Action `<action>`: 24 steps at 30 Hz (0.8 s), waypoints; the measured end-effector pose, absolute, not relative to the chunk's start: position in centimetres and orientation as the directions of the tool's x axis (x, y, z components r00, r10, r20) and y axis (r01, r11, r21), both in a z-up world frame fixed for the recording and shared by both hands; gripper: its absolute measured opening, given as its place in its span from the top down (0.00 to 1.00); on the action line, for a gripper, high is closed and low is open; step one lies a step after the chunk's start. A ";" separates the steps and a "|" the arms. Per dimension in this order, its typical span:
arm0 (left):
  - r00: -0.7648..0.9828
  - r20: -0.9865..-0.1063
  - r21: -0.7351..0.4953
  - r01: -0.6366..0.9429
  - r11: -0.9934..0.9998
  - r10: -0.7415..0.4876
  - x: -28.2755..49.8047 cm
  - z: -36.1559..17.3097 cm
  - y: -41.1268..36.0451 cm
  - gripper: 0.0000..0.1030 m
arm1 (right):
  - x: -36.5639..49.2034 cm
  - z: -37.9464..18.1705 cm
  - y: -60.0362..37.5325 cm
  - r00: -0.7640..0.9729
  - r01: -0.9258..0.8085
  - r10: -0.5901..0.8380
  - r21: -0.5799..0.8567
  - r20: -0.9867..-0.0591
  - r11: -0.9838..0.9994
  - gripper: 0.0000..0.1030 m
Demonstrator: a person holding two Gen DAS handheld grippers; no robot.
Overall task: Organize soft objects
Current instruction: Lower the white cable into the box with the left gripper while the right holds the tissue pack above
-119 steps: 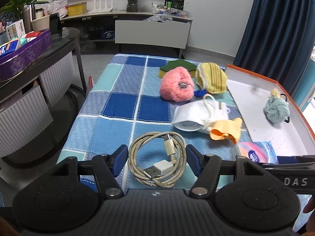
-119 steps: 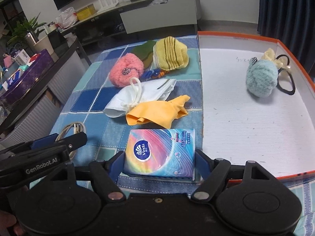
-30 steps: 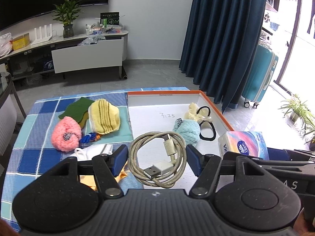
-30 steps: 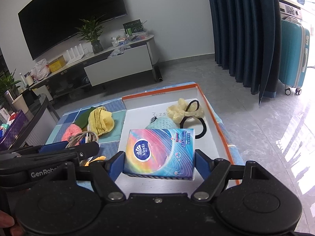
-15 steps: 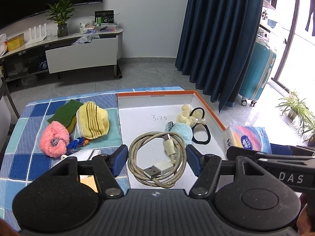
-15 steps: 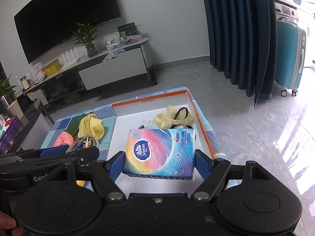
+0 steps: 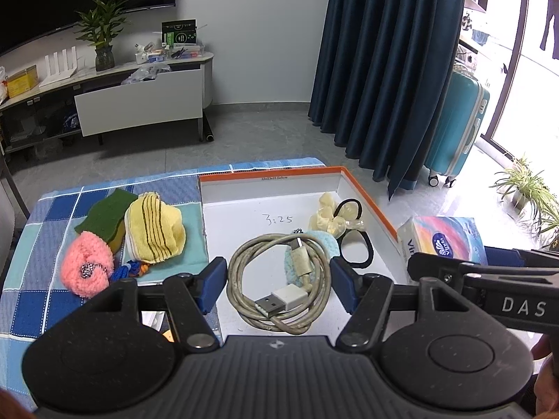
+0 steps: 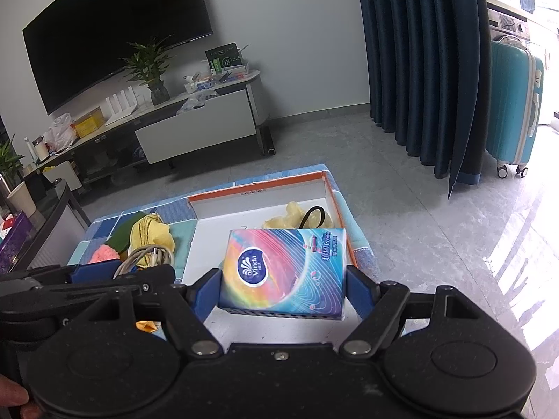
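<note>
My left gripper (image 7: 278, 279) is shut on a coiled beige USB cable (image 7: 279, 282), held in the air above the orange-rimmed white box (image 7: 269, 188). My right gripper (image 8: 283, 284) is shut on a colourful tissue pack (image 8: 284, 272), also raised over the box (image 8: 258, 192); the pack (image 7: 443, 237) shows at the right in the left wrist view. Inside the box lie a light blue fluffy scrunchie (image 7: 326, 241), a pale yellow scrunchie (image 7: 330, 216) and a black hair tie (image 7: 358, 244). On the blue checked cloth sit a pink fluffy ball (image 7: 87, 269), a yellow striped cloth (image 7: 153, 230) and a green sponge (image 7: 104, 214).
The blue checked cloth (image 7: 42, 216) covers a low table with grey floor beyond it. A TV cabinet (image 7: 139, 101) stands at the back, dark curtains (image 7: 387, 70) and a teal suitcase (image 7: 457, 129) at the right. A glass side table (image 8: 38, 223) is at the left.
Both grippers have drifted rightward with their loads, so the box and the soft items now sit further left in both views. Neither grip has changed.
</note>
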State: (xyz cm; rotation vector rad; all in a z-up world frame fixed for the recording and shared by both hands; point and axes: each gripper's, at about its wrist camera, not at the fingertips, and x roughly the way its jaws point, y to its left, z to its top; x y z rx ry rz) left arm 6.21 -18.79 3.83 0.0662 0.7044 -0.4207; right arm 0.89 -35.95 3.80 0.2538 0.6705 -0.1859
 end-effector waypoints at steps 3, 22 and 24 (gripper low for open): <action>0.680 -0.642 -0.075 0.402 0.912 -0.353 6.5 3.7 -19.1 0.37 | 1.3 3.8 -36.3 0.766 0.255 -0.092 0.170 -0.636 0.952 0.13; 0.674 -0.653 -0.081 0.392 0.917 -0.346 8.8 3.4 -19.8 0.37 | 3.7 3.8 -37.3 0.755 0.256 -0.086 0.171 -0.650 0.951 0.13; 0.675 -0.653 -0.082 0.389 0.918 -0.344 9.0 3.4 -19.8 0.37 | 4.1 3.8 -37.3 0.752 0.252 -0.085 0.166 -0.653 0.953 0.13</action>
